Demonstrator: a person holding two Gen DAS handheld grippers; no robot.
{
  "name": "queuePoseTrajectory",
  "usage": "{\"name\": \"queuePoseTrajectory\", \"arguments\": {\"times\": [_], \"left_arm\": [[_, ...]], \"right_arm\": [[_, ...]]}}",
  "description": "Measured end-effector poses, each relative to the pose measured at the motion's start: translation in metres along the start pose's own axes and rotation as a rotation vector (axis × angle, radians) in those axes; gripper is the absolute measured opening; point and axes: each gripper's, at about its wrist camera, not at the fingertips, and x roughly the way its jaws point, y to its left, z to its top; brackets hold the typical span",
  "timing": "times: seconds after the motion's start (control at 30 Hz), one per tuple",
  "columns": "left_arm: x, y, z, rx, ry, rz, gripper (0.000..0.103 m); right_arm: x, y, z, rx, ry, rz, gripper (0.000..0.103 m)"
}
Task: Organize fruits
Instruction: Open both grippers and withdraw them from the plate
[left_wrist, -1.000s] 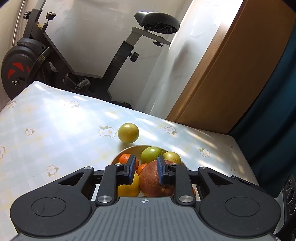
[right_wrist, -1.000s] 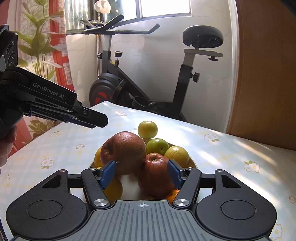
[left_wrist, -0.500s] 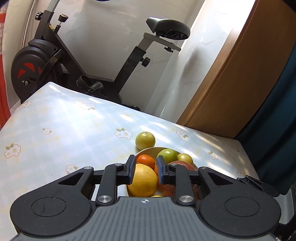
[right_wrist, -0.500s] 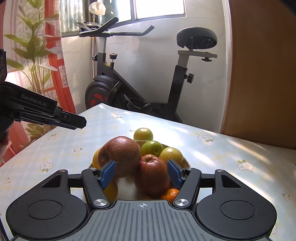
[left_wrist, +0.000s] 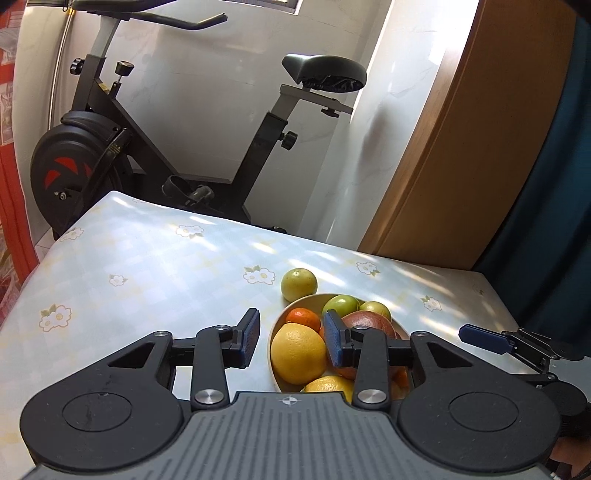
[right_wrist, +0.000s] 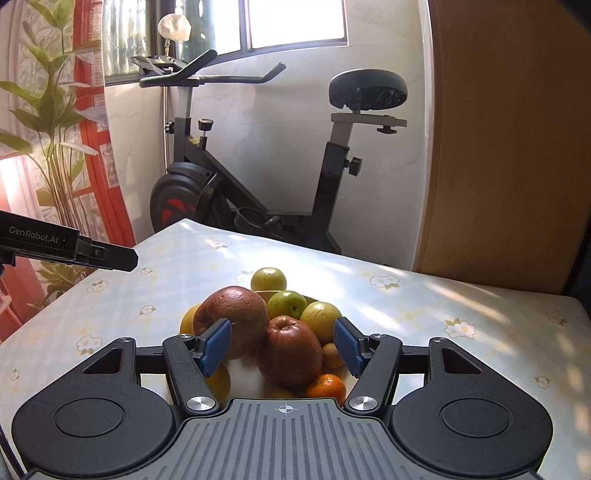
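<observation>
Left tongs: jaws have just been opening, now a modest gap, nothing gripped; the big yellow citrus lies in the bowl behind them. Right tongs: moderately wide, empty, over two red apples. Bowl sits on the flowered surface. One green-yellow fruit rests outside, just beside the far rim.

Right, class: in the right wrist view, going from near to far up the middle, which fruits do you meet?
Small orange tangerine → dark red apple → green apple → yellow-green round citrus on the tablecloth.
</observation>
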Motion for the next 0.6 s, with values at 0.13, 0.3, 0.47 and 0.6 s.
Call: {"name": "queuePoseTrajectory", "arguments": {"times": [0.13, 0.3, 0.47, 0.6], "left_arm": [[-0.01, -0.002, -0.003, 0.023, -0.013, 0.011, 0.042], [-0.018, -0.002, -0.004, 0.038, -0.026, 0.013, 0.043], [-0.026, -0.004, -0.005, 0.055, -0.029, 0.031, 0.044], [-0.037, -0.007, -0.007, 0.077, -0.031, 0.067, 0.074]], "right_arm": [[-0.009, 0.003, 0.0, 0.012, -0.007, -0.016, 0.058], [-0.017, 0.007, 0.003, 0.01, -0.02, -0.023, 0.058], [-0.022, 0.008, 0.004, 0.031, -0.01, -0.048, 0.059], [-0.035, 0.009, 0.005, 0.058, 0.0, -0.071, 0.073]]}}
